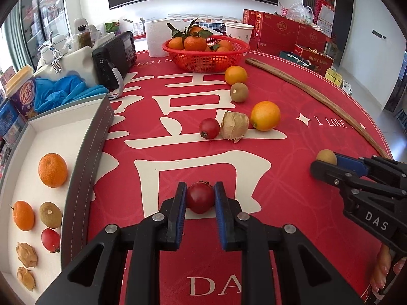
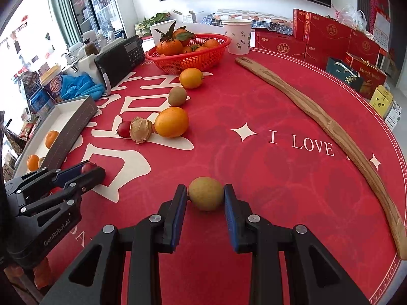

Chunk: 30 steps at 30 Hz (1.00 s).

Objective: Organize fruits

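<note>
My left gripper (image 1: 200,195) is shut on a small red fruit (image 1: 200,197) just above the red tablecloth. My right gripper (image 2: 206,196) is shut on a yellow-green round fruit (image 2: 206,197); the left wrist view shows that gripper (image 1: 324,161) at the right. Loose on the cloth lie two oranges (image 1: 265,115) (image 1: 235,75), a brown-green fruit (image 1: 239,92), a papery husked fruit (image 1: 234,125) and another red fruit (image 1: 209,128). A grey-sided white tray (image 1: 84,162) at the left holds two mandarins (image 1: 53,169), a brown-green fruit, a red fruit and two husks.
A red basket (image 1: 206,53) of leafy mandarins stands at the back, with a paper cup (image 1: 239,32) and a paper roll (image 1: 159,38) behind. A long wooden stick (image 2: 325,124) lies along the right. A black radio (image 1: 114,56) and blue gloves (image 1: 63,92) sit back left.
</note>
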Each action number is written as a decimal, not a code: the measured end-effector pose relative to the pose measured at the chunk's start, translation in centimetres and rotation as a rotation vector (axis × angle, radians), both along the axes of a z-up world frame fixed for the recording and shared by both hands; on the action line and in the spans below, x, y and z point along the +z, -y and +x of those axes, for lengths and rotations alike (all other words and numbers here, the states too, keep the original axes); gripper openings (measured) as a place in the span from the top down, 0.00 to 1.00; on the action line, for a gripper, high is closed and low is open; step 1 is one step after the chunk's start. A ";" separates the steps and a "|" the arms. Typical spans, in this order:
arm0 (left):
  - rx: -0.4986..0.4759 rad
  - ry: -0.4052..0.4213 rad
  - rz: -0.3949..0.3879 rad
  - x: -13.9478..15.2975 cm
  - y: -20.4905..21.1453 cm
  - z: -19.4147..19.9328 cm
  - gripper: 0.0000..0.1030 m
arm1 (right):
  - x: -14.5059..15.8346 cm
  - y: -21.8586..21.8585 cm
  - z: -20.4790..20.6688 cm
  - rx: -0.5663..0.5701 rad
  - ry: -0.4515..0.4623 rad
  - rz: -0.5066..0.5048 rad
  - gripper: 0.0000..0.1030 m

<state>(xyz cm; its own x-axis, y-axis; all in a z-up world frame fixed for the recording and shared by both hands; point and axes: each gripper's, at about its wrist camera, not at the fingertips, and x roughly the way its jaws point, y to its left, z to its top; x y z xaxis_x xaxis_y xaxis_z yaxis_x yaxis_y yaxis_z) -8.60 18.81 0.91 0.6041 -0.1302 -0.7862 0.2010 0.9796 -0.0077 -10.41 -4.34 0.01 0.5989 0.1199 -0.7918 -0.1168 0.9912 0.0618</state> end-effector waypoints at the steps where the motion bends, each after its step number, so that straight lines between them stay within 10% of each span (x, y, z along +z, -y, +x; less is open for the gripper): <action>1: 0.001 0.000 0.000 0.0 0.0 0.0 0.77 | 0.0 -0.1 0.0 0.000 0.001 -0.006 0.70; 30: 0.011 -0.004 -0.015 0.0 -0.5 -0.3 0.77 | 0.0 0.0 0.2 -0.013 0.006 0.005 0.70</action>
<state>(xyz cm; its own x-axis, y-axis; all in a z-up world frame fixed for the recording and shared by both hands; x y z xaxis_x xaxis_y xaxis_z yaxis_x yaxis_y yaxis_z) -8.91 19.34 0.89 0.6020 -0.1354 -0.7869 0.1901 0.9815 -0.0235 -10.21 -4.33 0.04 0.6052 0.1155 -0.7877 -0.1039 0.9924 0.0657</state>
